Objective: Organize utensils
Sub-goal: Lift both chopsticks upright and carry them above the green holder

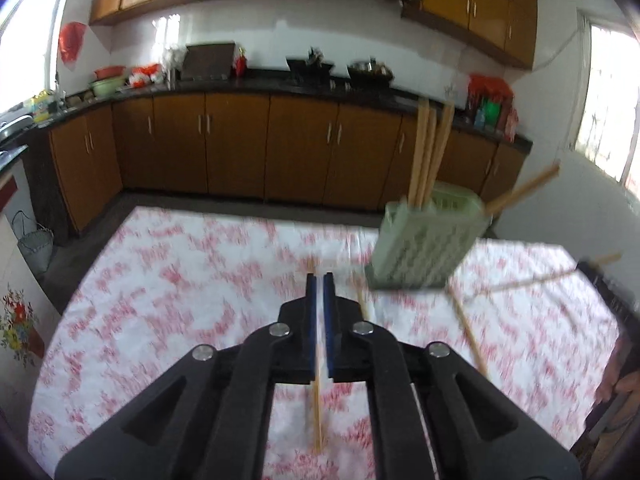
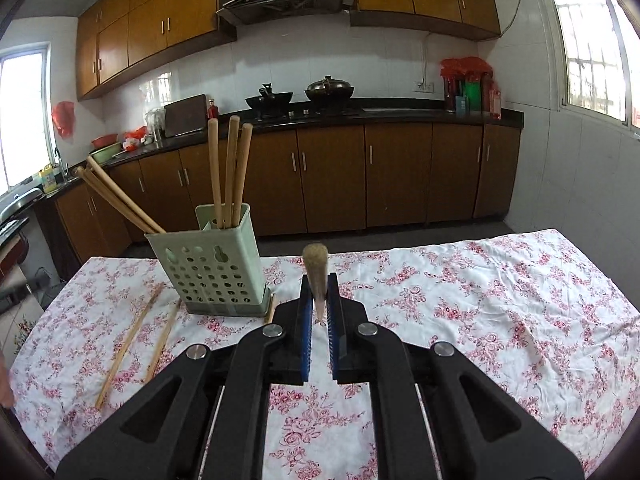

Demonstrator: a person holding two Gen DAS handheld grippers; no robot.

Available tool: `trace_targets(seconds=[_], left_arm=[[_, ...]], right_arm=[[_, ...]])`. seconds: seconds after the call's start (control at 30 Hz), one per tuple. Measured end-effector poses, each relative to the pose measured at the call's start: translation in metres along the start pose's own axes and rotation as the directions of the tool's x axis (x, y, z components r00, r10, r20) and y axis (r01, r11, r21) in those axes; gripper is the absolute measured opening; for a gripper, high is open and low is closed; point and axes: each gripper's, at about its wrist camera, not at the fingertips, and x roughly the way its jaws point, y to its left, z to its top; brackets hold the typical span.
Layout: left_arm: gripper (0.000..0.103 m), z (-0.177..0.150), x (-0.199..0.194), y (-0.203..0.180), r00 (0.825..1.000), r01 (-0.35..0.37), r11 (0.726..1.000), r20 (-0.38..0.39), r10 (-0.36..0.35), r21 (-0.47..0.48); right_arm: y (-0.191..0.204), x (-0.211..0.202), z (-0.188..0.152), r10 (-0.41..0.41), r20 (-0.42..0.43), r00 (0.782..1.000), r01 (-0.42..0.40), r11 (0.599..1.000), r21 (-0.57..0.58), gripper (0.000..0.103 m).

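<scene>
My left gripper (image 1: 320,280) is shut on a wooden chopstick (image 1: 317,408) that runs lengthwise between its blue pads, above the floral tablecloth (image 1: 180,300). My right gripper (image 2: 319,280) is shut on another chopstick (image 2: 316,268) whose blunt end points up towards the camera. A pale green perforated holder (image 2: 216,268) stands to the left of the right gripper, with three upright chopsticks (image 2: 230,168) and two leaning left (image 2: 116,196). In the left wrist view the holder (image 1: 424,240) stands ahead to the right, blurred. Loose chopsticks (image 2: 128,344) lie on the cloth left of the holder.
More loose chopsticks (image 1: 472,332) lie on the cloth right of the left gripper. Beyond the table's far edge (image 2: 400,246) is floor, then brown cabinets (image 2: 332,176) under a dark counter with two woks (image 2: 330,90). Windows (image 2: 592,40) flank the room.
</scene>
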Motion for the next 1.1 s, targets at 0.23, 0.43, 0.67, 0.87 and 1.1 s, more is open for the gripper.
trace_targets(seconds=[0.23,0.43,0.67,0.87,1.1], left_arm=[[0.017,-0.067,0.049,-0.002,0.983,-0.027,0.999,-0.179,0.033,0.036],[0.016,-0.098,0.069,-0.002,0.964,-0.053,0.996,-0.259,0.069,0.067],[0.008,-0.097,0.071,-0.007,0.96,-0.06,0.992,-0.266,0.088,0.109],[0.008,-0.046,0.022,-0.002,0.996,-0.032,0.998,-0.084,0.037,0.06],[0.008,0.016,-0.026,0.0,0.996,0.02,1.0,0.081,-0.02,-0.004]], right_arm=[[-0.001,-0.005,-0.002,0.004,-0.009,1.0,-0.004,1.0,-0.015,0.008],[-0.002,-0.003,-0.005,0.004,-0.021,1.0,-0.004,1.0,-0.006,0.008],[-0.001,-0.004,-0.005,0.005,-0.018,1.0,-0.005,1.0,-0.002,0.008],[-0.003,-0.019,0.013,0.007,0.052,0.999,-0.007,1.0,-0.001,0.008],[0.003,-0.035,0.03,0.03,0.118,0.993,-0.03,1.0,-0.006,0.008]])
